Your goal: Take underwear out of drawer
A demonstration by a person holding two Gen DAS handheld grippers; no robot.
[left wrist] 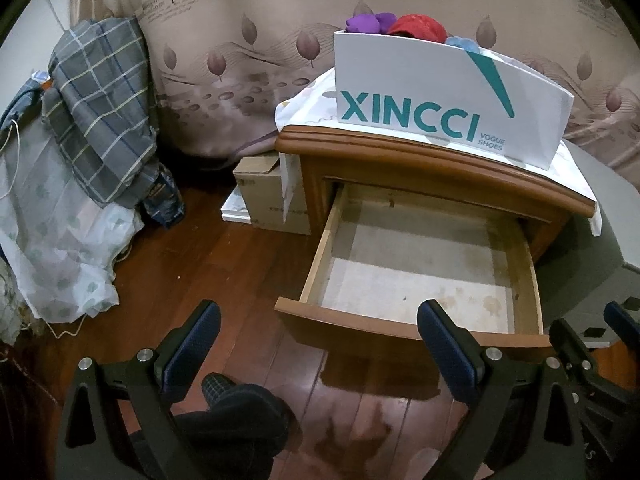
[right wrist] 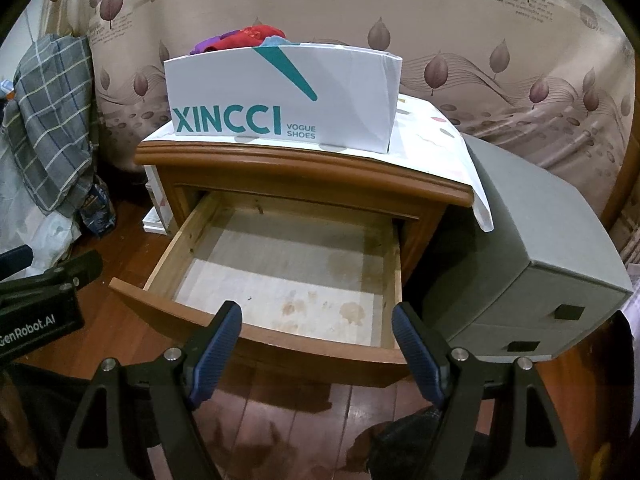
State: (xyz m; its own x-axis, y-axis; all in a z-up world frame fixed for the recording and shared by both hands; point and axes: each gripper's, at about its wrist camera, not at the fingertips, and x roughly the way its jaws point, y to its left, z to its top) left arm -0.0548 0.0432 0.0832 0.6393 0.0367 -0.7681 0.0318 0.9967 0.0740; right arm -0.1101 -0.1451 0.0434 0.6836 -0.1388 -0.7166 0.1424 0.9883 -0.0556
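Observation:
The wooden nightstand's drawer point(left wrist: 420, 264) point(right wrist: 288, 268) stands pulled out, and only its stained paper lining shows inside. A white XINCCI shoe box point(left wrist: 432, 96) point(right wrist: 280, 96) sits on the nightstand top with purple, red and blue underwear point(left wrist: 400, 26) point(right wrist: 244, 38) piled in it. My left gripper point(left wrist: 320, 320) is open and empty, low in front of the drawer's front panel. My right gripper point(right wrist: 316, 320) is open and empty, just before the drawer front. The right gripper's fingers point(left wrist: 576, 340) show at the lower right of the left wrist view.
A grey two-drawer cabinet point(right wrist: 540, 264) stands right of the nightstand. A cardboard box point(left wrist: 268, 196) sits on the floor to its left. A plaid cloth point(left wrist: 100, 120) lies over a covered pile at far left. A leaf-print curtain point(right wrist: 480, 60) hangs behind. The floor point(left wrist: 200, 272) is dark wood.

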